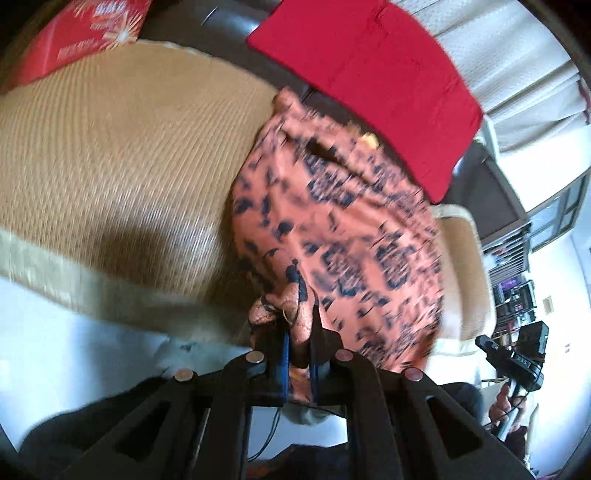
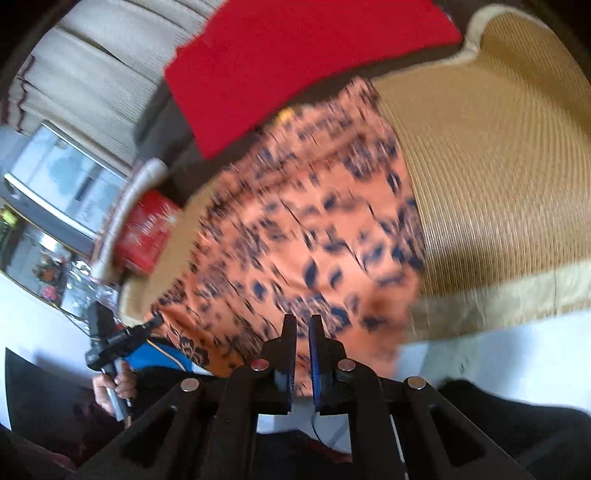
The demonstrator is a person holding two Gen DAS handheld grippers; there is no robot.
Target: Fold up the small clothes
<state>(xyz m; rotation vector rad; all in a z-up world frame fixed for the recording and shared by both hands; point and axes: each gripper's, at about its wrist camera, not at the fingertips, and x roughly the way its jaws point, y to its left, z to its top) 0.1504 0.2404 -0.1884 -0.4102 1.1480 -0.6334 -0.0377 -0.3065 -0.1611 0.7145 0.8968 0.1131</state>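
An orange garment with a dark blue print [image 1: 340, 225] hangs lifted above a woven straw mat [image 1: 110, 147]. My left gripper [image 1: 297, 317] is shut on a bunched near corner of the cloth. Seen from the right wrist, the same orange garment [image 2: 303, 236] spreads away from my right gripper [image 2: 303, 321], which is shut on its near edge, with fabric pinched between the blue pads. The straw mat [image 2: 498, 166] lies to the right there. Both views are blurred by motion.
A red cushion [image 1: 373, 77] lies beyond the garment, on a dark seat. A red printed box [image 1: 81, 33] sits at the mat's far corner. Pale curtains [image 2: 92, 85] and a window are behind. A hand holding the other gripper's handle [image 2: 114, 380] shows at the side.
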